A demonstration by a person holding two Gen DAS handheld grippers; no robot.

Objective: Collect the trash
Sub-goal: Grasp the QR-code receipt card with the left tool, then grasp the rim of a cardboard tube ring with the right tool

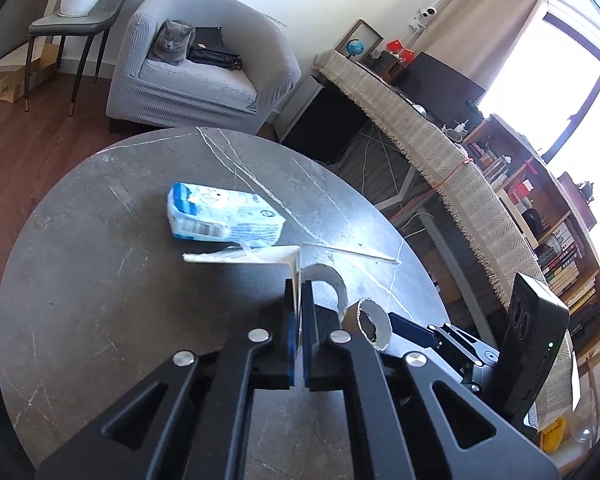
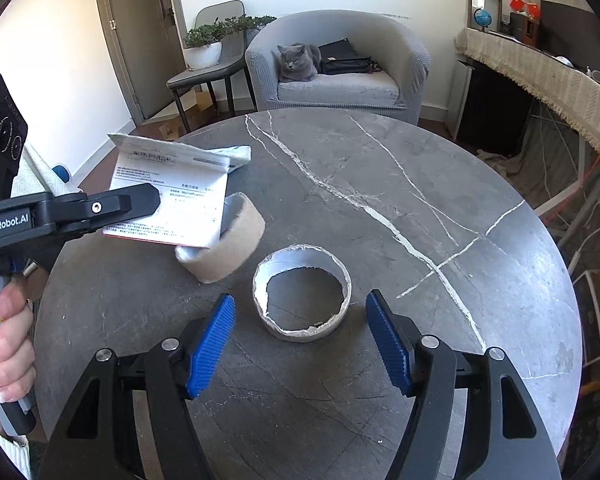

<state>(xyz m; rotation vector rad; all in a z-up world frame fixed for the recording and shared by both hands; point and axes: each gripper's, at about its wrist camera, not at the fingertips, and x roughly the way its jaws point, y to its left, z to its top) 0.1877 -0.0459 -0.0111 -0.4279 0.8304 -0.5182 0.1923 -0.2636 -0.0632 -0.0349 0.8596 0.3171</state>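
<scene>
Pinching a leaflet in my left gripper, I hold my right gripper spread wide around a ring on the table.

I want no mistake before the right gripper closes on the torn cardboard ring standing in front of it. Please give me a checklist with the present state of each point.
1. Right gripper open wide enough: ok, its blue pads stand on either side of the torn grey cardboard ring.
2. Ring centred between the pads: ok, roughly.
3. Pads reach alongside the ring: not ok, they are short of it.
4. Left gripper secure on the printed white paper sheet: ok, shut on it.
5. Second brown cardboard ring out of the way: cannot tell, it lies close on the left.
6. Dark grey marble round table flat under the ring: ok.
</scene>
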